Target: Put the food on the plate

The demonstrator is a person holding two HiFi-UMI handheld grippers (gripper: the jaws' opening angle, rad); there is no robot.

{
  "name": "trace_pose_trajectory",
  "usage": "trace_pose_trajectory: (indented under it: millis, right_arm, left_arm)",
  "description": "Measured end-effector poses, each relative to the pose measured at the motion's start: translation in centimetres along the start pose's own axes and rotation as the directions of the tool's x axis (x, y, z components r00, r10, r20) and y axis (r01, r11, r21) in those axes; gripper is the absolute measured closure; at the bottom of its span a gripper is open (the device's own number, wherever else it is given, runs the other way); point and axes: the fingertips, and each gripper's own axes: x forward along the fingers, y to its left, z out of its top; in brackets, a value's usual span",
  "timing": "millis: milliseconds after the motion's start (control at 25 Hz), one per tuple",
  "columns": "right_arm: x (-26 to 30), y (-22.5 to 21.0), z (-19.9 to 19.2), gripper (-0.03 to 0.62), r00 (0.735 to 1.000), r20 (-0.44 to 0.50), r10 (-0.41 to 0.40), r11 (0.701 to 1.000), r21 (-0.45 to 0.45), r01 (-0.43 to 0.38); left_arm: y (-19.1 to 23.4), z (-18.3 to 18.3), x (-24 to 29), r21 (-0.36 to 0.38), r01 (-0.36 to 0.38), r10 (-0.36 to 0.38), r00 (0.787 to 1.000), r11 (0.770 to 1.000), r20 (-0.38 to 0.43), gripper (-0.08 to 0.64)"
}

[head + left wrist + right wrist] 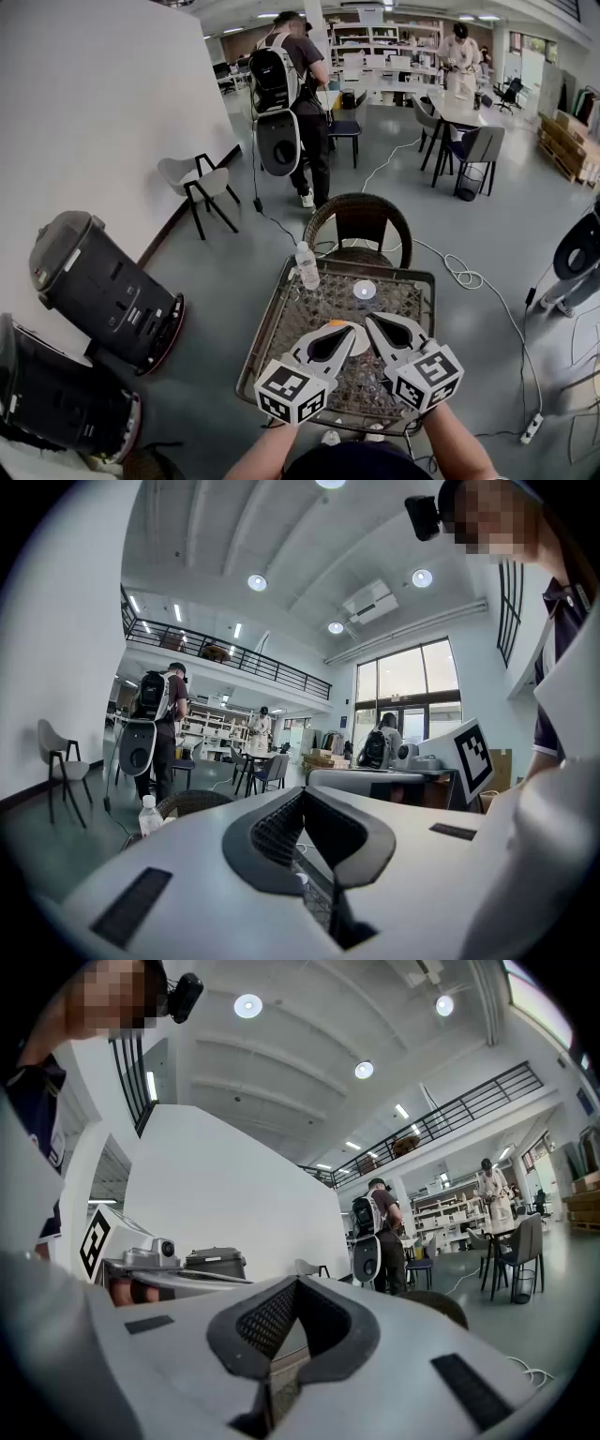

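Wicker table (281, 314), plate (359, 341) between tips of left tool (345, 328) and right tool (373, 322)

Right gripper (298, 1281), white, dark ribbed pads (261, 1322): jaw tips together, nothing between. Far right: person wearing black backpack (379, 1232) standing; brown wicker chair back (439, 1305) nearer.

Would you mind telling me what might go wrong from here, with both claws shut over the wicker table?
The left claw and right claw, both shut and empty, sit nearly tip to tip; opening them there may knock them together.
They cover most of the pale round plate, so placement is hard to judge from the head view.
The clear plastic water bottle stands upright near the far left corner of the glass-topped wicker table; a wide sweep could topple it.
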Motion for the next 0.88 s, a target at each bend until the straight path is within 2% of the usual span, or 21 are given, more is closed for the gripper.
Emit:
trace_pose_trajectory:
  millis: [880]
  right_arm:
    - [-0.43, 0.28, -0.19, 0.589, 1.000, -0.006, -0.004, 1.000, 0.028, 0.004]
  left_arm:
    - [-0.23, -0.44, -0.19, -0.013, 0.010, -0.010, 1.000, 1.000, -0.004, 0.551]
